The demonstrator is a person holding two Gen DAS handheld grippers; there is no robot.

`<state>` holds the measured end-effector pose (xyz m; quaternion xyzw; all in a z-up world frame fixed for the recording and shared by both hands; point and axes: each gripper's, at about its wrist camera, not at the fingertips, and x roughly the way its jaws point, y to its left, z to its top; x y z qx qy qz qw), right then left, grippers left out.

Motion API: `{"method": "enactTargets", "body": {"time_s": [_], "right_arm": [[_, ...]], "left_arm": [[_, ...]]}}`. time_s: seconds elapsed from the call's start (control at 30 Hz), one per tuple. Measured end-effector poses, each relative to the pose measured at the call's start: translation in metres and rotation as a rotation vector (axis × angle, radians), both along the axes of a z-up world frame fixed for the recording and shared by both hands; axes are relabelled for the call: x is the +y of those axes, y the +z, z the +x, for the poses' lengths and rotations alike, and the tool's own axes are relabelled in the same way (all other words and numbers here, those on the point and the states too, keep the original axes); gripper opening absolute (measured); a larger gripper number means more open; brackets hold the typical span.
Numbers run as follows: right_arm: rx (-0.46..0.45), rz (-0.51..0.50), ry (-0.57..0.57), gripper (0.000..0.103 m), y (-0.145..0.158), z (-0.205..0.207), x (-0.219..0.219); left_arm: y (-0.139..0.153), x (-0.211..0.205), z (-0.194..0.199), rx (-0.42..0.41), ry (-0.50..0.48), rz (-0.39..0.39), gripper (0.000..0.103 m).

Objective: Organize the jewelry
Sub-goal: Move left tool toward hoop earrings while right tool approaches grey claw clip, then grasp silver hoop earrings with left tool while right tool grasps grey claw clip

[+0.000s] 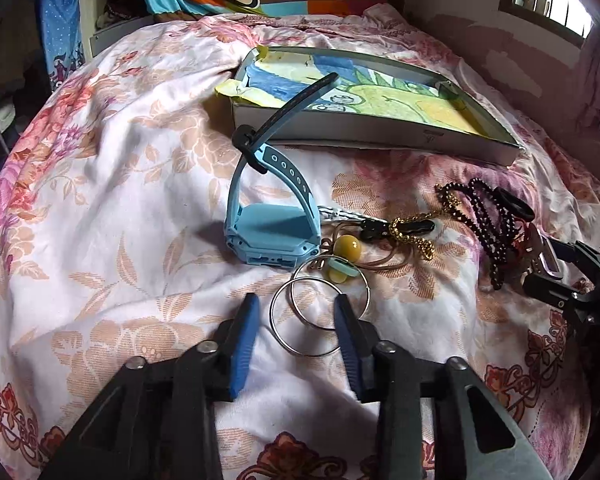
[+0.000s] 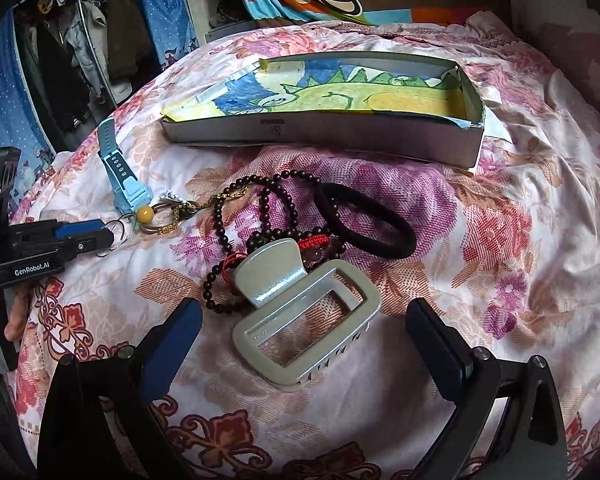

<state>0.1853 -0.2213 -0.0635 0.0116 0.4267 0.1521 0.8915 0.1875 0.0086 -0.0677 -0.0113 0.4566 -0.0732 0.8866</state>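
I had my right gripper (image 2: 304,336) spread wide astride the grey hair claw (image 2: 300,320), its long axis crossing the gap, nearer than the left gripper (image 1: 296,312), parted around the hoop earrings (image 1: 320,312).

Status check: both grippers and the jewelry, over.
Left gripper open over hoop rings. Right gripper open around grey hair claw. Box holds no jewelry. Nothing blocking.

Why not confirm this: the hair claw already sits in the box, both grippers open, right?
Not so. The right wrist view shows the hair claw on the bedspread, between the right gripper's open jaws, outside the box. The left gripper is open too.
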Motion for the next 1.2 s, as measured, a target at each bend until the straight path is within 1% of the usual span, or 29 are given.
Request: {"method": "enactTargets", "body": {"time_s": [0.03, 0.07, 0.1, 0.13, 0.17, 0.23, 0.3, 0.47, 0.6, 0.73, 0.83, 0.97, 1.03, 1.1, 1.17, 1.2], "right_arm": [[0.001, 0.0, 0.0, 0.093, 0.0, 0.0, 0.001], [0.002, -0.002, -0.001, 0.091, -0.001, 0.001, 0.0], [0.001, -0.001, 0.0, 0.084, -0.001, 0.001, 0.0], [0.0, 0.0, 0.001, 0.078, -0.001, 0.001, 0.001], [-0.002, 0.001, 0.001, 0.076, -0.001, 0.001, 0.0], [-0.012, 0.003, 0.001, 0.063, 0.001, -0.001, 0.0], [-0.024, 0.006, -0.003, 0.056, 0.003, -0.003, -0.002], [-0.043, 0.028, 0.007, 0.054, 0.008, -0.006, -0.002], [-0.065, 0.05, 0.018, 0.054, 0.012, -0.013, -0.001], [-0.075, 0.067, 0.038, 0.054, 0.015, -0.019, 0.0], [-0.079, 0.066, 0.047, 0.054, 0.015, -0.02, 0.002], [-0.072, 0.072, 0.059, 0.054, 0.014, -0.021, 0.004], [-0.065, 0.073, 0.064, 0.054, 0.013, -0.021, 0.005], [-0.063, 0.075, 0.066, 0.054, 0.013, -0.021, 0.005], [-0.06, 0.077, 0.065, 0.054, 0.012, -0.021, 0.005], [-0.058, 0.078, 0.064, 0.054, 0.012, -0.021, 0.004]], "left_arm": [[0.0, -0.001, 0.0, 0.006, -0.01, -0.003, 0.021], [-0.001, -0.003, 0.0, 0.018, -0.028, -0.012, 0.013], [-0.003, -0.006, -0.001, 0.029, -0.045, -0.015, 0.008], [-0.004, -0.009, -0.002, 0.033, -0.058, -0.011, 0.008], [-0.004, -0.011, -0.004, 0.028, -0.07, -0.003, 0.006], [-0.002, -0.015, -0.008, 0.017, -0.095, -0.002, 0.004], [-0.001, -0.02, -0.012, 0.006, -0.121, -0.002, 0.003], [0.001, -0.025, -0.017, -0.014, -0.145, -0.009, 0.002], [0.005, -0.023, -0.019, -0.034, -0.151, -0.052, 0.002], [0.009, -0.026, -0.024, -0.053, -0.166, -0.068, 0.002], [0.011, -0.024, -0.026, -0.057, -0.176, -0.11, 0.002], [0.013, -0.021, -0.026, -0.038, -0.207, -0.2, 0.002], [0.012, -0.022, -0.027, -0.022, -0.22, -0.223, 0.005], [0.009, -0.024, -0.026, 0.0, -0.228, -0.228, 0.023], [0.007, -0.025, -0.027, 0.006, -0.223, -0.219, 0.029], [0.007, -0.026, -0.027, 0.005, -0.223, -0.22, 0.03]]}}
